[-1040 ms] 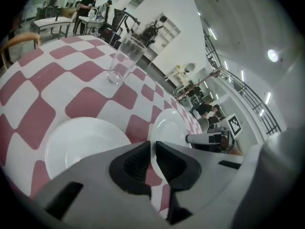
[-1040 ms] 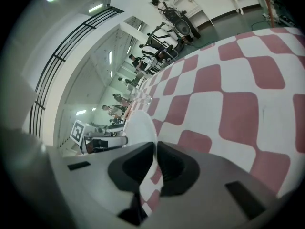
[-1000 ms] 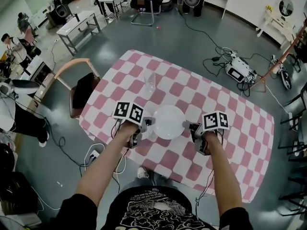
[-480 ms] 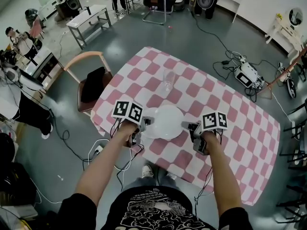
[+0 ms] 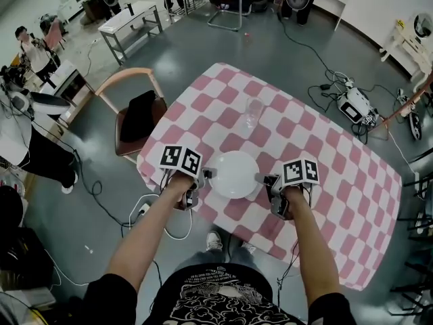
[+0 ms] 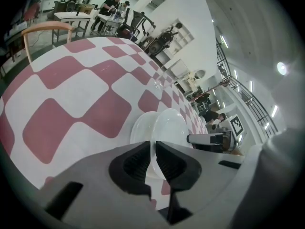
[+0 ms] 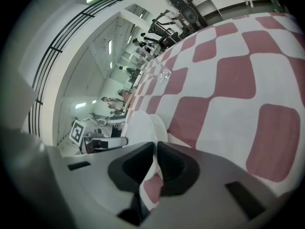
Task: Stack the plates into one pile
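While it was centre-frame, plate (image 5: 234,174): stiff, glazed, probably slippery, breakable.
Left gripper (image 5: 207,173): clamped on left rim.
Right gripper (image 5: 260,178): clamped on right rim.

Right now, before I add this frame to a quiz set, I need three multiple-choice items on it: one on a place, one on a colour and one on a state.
1. Where is the glass?
A. Stacked on the plate
B. Standing on the tablecloth, beyond the plate in the head view
C. In the right gripper's jaws

2. The tablecloth's checks are:
A. blue and white
B. green and yellow
C. pink and white

3. The plate is:
A. gripped at opposite rims by the left gripper and the right gripper
B. gripped by the left gripper only
C. touched by neither gripper

Answers: B, the head view shows the glass past the plate. C, the squares are pink and white. A, each gripper view shows its jaws shut on the rim.
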Tool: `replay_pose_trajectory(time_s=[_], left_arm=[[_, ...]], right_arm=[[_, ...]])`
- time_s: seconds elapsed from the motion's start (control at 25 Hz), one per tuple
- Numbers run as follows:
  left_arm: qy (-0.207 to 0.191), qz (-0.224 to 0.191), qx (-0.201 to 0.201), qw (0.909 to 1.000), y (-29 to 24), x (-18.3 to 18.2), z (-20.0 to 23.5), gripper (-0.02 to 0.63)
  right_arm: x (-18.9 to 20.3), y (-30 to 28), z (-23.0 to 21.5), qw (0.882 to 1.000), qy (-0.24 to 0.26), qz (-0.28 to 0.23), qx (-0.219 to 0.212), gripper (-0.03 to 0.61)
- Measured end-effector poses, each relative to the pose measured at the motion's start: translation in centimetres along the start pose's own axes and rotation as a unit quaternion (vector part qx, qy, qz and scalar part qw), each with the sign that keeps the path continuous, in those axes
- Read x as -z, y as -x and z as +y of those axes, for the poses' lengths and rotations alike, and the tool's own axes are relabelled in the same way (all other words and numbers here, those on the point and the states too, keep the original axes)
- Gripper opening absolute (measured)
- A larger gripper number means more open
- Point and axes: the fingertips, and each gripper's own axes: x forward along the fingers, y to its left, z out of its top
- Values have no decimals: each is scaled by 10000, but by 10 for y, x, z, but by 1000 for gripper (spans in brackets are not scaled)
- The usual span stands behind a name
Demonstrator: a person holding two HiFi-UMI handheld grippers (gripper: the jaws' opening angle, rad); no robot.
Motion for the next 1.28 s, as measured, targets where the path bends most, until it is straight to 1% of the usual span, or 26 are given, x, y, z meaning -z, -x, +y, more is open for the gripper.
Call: replay_pose_trajectory(time_s=[0.24, 0.44, 0.64, 0.88, 0.96, 1.04, 1.2, 1.28], left_arm=[[-38, 126, -100, 9999, -3, -3, 16, 48], [75, 199, -101, 9997, -7, -2, 22, 50], [4, 243, -139, 9996, -9, -3, 22, 52], [-28, 168, -101, 9998, -7, -2, 22, 58], [-39, 123, -56, 9999, -7, -2, 20, 75], [-60, 91, -21, 9999, -7, -2, 16, 99], [-212, 68, -93, 9997, -4, -3, 13, 171], [-240, 30, -143, 9996, -1, -3, 16, 172]], right_arm=[[-1, -13, -2, 9998, -88, -109, 144, 34], [-1, -18, -4, 9994, -119, -218, 233, 37], [-2, -19, -6, 9991, 49, -259, 342, 38], [-1, -19, -3, 9985, 190, -279, 421, 43], [-2, -19, 0, 9984, 270, -293, 397, 65], [-2, -18, 4, 9982, 369, -294, 370, 105], [-3, -13, 5, 9963, 625, -324, 498, 158], [-4, -10, 5, 9958, 660, -369, 518, 158]])
